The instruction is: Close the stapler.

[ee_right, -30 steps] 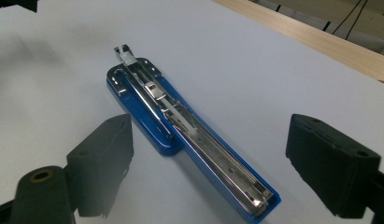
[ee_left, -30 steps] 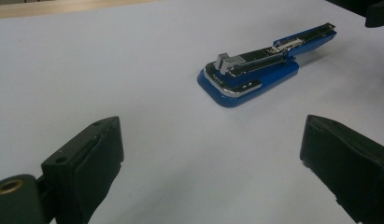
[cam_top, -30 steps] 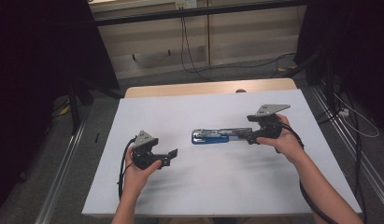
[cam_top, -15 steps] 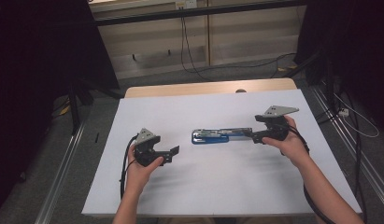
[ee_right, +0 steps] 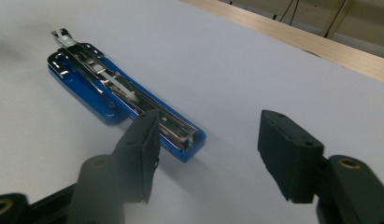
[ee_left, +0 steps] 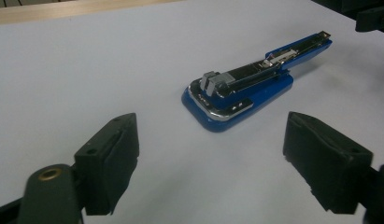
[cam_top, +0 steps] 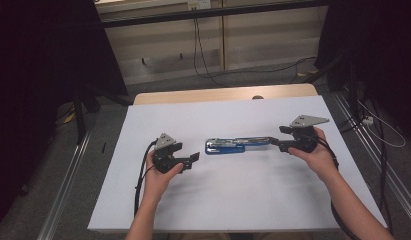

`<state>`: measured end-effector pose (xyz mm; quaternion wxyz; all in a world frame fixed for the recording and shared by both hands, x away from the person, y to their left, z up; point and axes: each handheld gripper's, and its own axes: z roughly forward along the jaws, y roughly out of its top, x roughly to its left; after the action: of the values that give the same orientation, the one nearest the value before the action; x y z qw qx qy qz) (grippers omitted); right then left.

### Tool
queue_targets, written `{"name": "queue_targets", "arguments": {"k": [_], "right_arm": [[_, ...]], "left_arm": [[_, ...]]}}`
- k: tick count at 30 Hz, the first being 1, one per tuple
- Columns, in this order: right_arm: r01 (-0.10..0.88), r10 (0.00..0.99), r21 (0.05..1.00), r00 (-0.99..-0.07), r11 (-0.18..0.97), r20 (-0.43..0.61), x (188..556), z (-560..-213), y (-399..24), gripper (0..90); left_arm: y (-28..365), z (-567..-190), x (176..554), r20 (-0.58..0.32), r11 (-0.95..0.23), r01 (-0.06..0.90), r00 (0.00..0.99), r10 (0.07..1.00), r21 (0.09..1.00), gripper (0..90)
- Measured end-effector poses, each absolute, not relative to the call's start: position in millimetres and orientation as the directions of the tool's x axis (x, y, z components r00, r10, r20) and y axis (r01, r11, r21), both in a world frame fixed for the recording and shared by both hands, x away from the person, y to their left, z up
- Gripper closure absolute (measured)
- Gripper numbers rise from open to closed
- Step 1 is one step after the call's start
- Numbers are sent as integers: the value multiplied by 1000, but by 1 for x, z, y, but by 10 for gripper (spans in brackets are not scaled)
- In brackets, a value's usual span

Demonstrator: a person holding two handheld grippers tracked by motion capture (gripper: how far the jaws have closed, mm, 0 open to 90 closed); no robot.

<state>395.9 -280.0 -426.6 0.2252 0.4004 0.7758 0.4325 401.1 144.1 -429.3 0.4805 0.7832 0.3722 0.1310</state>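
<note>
A blue stapler (cam_top: 233, 145) lies flat and folded open on the white table top (cam_top: 218, 115), its metal magazine facing up. My left gripper (cam_top: 195, 157) lies to its left and points at its wide end; the stapler (ee_left: 245, 88) is ahead of the jaws. The left gripper (ee_left: 210, 140) is open, its jaws have just been closing, and nothing is between them. My right gripper (cam_top: 273, 144) sits at the stapler's narrow right end. The right gripper (ee_right: 210, 128) is open and has also just been closing. The stapler (ee_right: 124, 98) ends just beyond its left jaw, untouched.
A bare wooden strip (cam_top: 218, 95) runs along the table's far edge. Metal rails (cam_top: 68, 195) flank the table on the floor, with cables (cam_top: 208, 55) behind it. Dark curtains hang on both sides.
The right hand has drawn back to the right, off the stapler's end. The left hand has shifted slightly right, toward the stapler. The stapler has not moved.
</note>
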Motion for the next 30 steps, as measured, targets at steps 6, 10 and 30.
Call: {"name": "queue_targets", "arguments": {"k": [6,10,30], "right_arm": [[457,832,841,-554,290,14,393,-430,-288,517],[456,833,838,-553,299,4,391,-432,-289,528],[493,840,801,-542,340,-24,396,-443,-290,784]], "left_arm": [[136,-432,411,-170,-235,460,680,713,856,289],[133,-432,415,-130,-286,448,697,705,847,345],[121,-447,428,-101,-332,459,695,712,824,774]]}}
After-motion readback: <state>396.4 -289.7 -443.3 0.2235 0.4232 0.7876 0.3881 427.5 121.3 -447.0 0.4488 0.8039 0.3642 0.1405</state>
